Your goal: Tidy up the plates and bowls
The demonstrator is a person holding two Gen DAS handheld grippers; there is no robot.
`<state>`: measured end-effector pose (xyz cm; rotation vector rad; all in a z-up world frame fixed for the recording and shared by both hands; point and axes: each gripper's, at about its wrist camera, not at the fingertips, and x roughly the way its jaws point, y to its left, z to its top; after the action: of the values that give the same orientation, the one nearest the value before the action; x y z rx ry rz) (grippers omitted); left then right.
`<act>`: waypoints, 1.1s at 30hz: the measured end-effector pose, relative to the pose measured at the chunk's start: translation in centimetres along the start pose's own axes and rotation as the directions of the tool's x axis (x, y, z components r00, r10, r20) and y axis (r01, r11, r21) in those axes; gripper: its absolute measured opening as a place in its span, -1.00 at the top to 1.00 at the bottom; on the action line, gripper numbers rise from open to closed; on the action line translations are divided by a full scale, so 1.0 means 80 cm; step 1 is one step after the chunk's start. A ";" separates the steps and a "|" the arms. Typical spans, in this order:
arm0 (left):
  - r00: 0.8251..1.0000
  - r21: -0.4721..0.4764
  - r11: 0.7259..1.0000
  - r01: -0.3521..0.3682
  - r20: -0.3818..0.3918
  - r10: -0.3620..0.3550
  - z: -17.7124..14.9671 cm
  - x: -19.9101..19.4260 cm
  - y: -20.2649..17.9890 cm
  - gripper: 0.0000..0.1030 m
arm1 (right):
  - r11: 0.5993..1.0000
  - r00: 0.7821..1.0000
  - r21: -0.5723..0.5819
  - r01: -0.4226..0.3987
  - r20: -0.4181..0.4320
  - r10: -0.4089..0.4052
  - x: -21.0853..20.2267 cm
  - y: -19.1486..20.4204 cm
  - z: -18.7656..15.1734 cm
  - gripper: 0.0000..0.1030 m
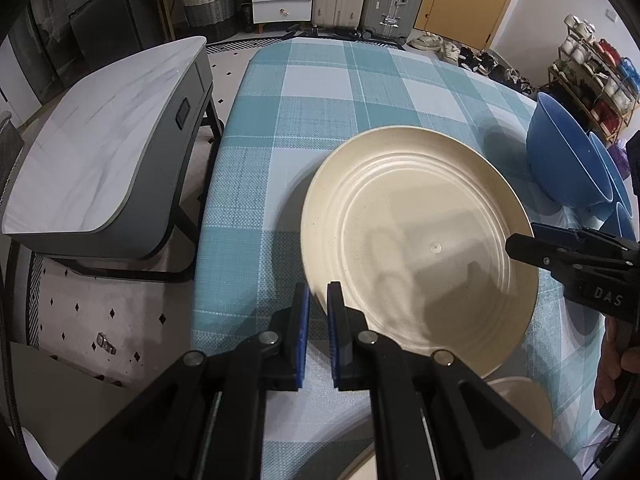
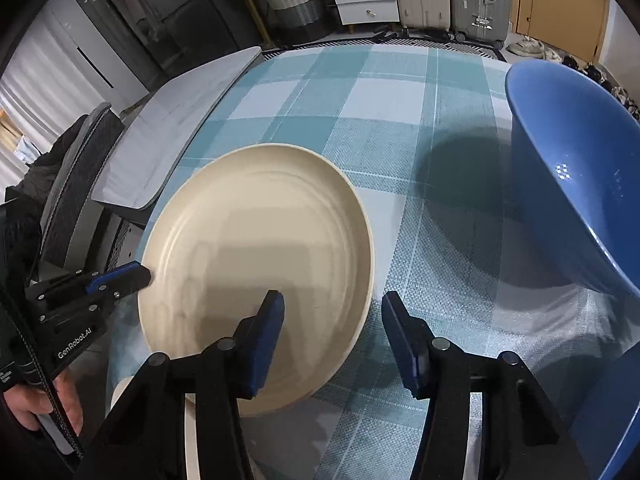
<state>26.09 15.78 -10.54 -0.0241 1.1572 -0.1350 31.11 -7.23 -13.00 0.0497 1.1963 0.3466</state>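
Right wrist only: blue bowl's [image 2: 568,184] inside

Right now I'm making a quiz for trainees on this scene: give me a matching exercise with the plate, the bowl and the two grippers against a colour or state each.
Things:
1. plate
2. bowl
3. left gripper
4. right gripper

Colour or state:
A. open, astride the plate's rim
B. cream, with ridged rings
C. shut on the plate's rim
D. blue, beside the plate

Pairs: 1-B, 2-D, 3-C, 4-A
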 end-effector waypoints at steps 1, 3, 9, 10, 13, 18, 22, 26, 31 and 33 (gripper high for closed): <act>1.000 0.004 1.000 -0.002 -0.001 0.002 0.000 0.000 -0.001 0.87 | 1.000 1.000 -0.005 0.005 -0.002 -0.005 0.001 0.001 0.000 0.18; 1.000 0.005 1.000 -0.003 -0.001 0.003 0.000 0.000 -0.001 0.87 | 1.000 1.000 -0.011 0.007 -0.007 -0.007 0.003 0.001 -0.001 0.29; 1.000 0.014 1.000 0.003 0.006 -0.003 -0.001 0.001 0.001 0.85 | 1.000 0.999 -0.002 0.004 -0.034 -0.004 0.014 -0.004 -0.003 0.65; 1.000 0.017 1.000 0.002 0.008 -0.002 -0.001 0.000 0.000 0.85 | 1.000 0.999 0.006 0.000 -0.040 0.000 0.016 -0.006 -0.005 0.67; 1.000 0.022 1.000 -0.003 0.009 0.003 -0.001 0.001 0.000 0.85 | 1.000 0.999 0.023 -0.020 -0.035 0.021 0.016 -0.009 -0.005 0.69; 1.000 0.024 1.000 -0.002 0.005 0.002 -0.001 0.002 -0.001 0.82 | 0.999 0.999 0.037 -0.033 -0.036 0.034 0.018 -0.010 -0.004 0.72; 1.000 0.033 0.999 -0.004 0.003 0.003 -0.002 0.002 -0.002 0.81 | 0.999 0.999 0.037 -0.024 -0.025 0.025 0.016 -0.011 -0.004 0.72; 1.000 0.045 0.999 -0.009 -0.002 0.009 -0.003 0.002 -0.003 0.81 | 0.999 0.999 0.028 -0.024 -0.020 0.025 0.016 -0.010 -0.005 0.72; 0.999 0.009 1.000 0.022 -0.038 -0.022 0.000 0.003 0.004 0.83 | 0.999 1.000 0.032 -0.029 -0.008 0.029 0.015 -0.009 -0.004 0.76; 0.999 -0.004 1.000 0.022 -0.047 -0.022 0.003 0.002 0.005 0.84 | 0.998 0.999 0.047 -0.039 -0.010 0.040 0.015 -0.011 -0.001 0.77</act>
<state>26.40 16.14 -10.67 -0.0372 1.2043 -0.1535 31.61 -7.71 -14.32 0.1119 1.2157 0.3540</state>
